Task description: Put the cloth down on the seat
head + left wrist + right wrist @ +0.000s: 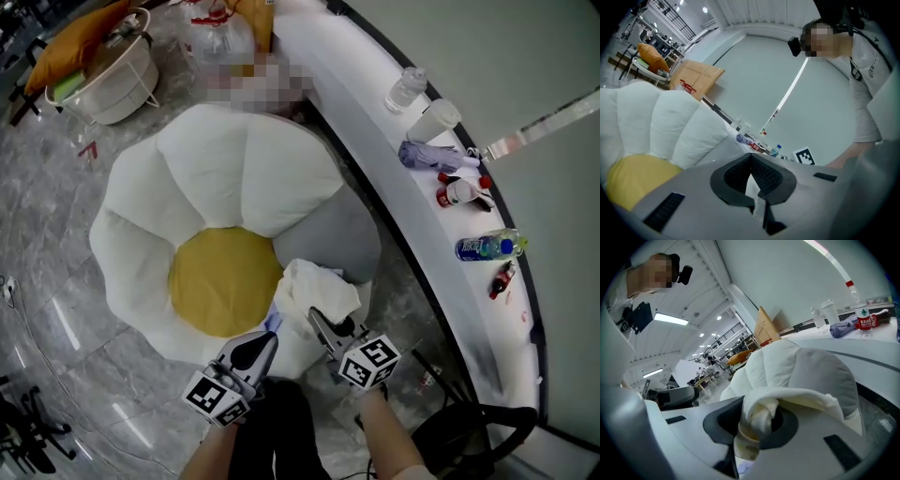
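The left forearm [212,456] and right forearm [387,437] reach forward side by side. The left tool [270,329] has its jaws almost together, pinching a thin white edge of the cloth [314,286]. The right tool [318,319], just beside it, is clamped on a thick bunch of cloth, jaws partly apart.

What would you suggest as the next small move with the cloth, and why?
Probably carry the cloth left, over the yellow centre of the seat, before opening. The right gripper grips a bunched fold, and the cloth lies at the seat's near edge.
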`<move>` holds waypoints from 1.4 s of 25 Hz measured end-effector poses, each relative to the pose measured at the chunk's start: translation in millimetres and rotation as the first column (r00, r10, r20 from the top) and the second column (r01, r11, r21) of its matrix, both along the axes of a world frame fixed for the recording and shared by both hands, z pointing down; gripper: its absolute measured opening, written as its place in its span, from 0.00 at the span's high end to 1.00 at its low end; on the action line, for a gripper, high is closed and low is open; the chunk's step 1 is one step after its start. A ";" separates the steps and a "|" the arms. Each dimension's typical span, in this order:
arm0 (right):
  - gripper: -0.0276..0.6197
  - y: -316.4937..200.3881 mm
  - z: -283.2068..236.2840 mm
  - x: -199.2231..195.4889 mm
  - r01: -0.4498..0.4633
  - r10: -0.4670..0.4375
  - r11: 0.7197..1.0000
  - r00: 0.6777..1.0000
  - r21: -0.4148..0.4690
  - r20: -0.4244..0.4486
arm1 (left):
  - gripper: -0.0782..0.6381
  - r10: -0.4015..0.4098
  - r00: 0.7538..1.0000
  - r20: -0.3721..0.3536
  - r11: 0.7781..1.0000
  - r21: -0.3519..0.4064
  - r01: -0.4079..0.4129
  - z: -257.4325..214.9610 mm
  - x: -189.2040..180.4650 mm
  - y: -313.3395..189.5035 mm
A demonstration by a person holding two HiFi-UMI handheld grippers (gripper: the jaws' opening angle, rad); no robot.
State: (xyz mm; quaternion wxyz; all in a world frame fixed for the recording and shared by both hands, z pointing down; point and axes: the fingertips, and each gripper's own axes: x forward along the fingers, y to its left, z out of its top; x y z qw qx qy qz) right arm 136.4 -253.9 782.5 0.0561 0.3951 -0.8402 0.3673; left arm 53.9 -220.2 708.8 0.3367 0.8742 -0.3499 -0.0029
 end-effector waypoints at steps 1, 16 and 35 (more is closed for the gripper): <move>0.84 -0.7 5.6 0.0 -0.004 0.004 1.000 1.000 0.003 0.007 | 0.87 0.006 1.000 0.002 1.000 -0.005 -0.006 7.6 2.1 2.0; 0.82 20.6 94.0 1.8 -0.015 0.023 0.996 0.997 -0.090 0.080 | 0.87 0.003 1.000 -0.015 1.000 -0.020 -0.003 83.6 12.3 8.0; 0.67 43.7 107.8 -0.8 -0.055 0.063 0.988 0.996 -0.143 0.057 | 0.87 -0.009 1.000 -0.020 1.000 -0.023 0.008 84.2 3.0 24.3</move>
